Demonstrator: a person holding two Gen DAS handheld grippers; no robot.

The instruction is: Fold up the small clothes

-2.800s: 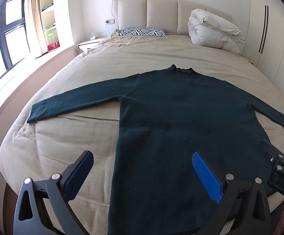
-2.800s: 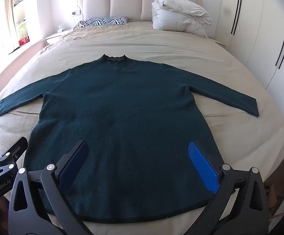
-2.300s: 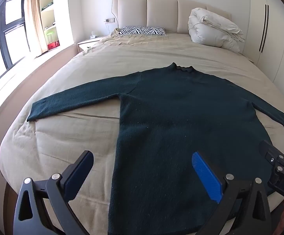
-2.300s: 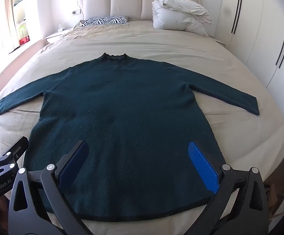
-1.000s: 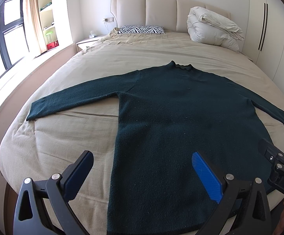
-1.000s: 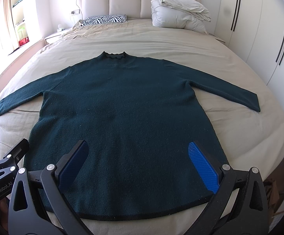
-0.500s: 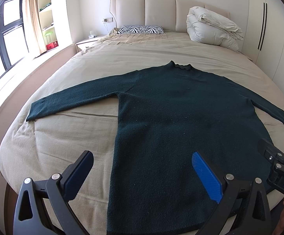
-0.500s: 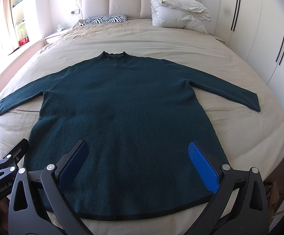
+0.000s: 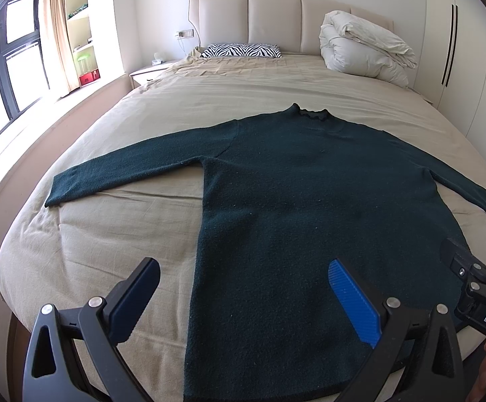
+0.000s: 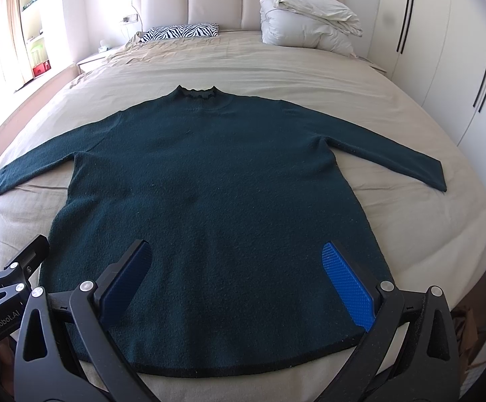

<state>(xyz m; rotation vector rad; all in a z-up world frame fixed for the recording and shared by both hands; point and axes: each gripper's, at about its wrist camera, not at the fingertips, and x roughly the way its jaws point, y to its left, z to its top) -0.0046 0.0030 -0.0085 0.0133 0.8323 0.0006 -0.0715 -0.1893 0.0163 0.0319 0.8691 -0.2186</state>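
Both grippers, left gripper (image 9: 243,296) and right gripper (image 10: 239,279), hover with jaws wide apart, empty, above the sweater (image 10: 216,181) hem at the bed (image 10: 410,214) foot edge.

Bare bed (image 10: 410,221) flanks the sweater (image 10: 216,181); duvet (image 10: 306,16) and pillow (image 10: 182,31) sit well beyond.

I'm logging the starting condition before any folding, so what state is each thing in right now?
sweater: spread flat on the bed, unfolded, both sleeves stretched out to the sides, collar toward the headboard.
left hand-held gripper: open, holding nothing, above the sweater's hem.
right hand-held gripper: open, holding nothing, above the hem.
duvet: bundled up by the headboard.
zebra pillow: lying flat.
bed: covered with a beige sheet, slightly wrinkled.
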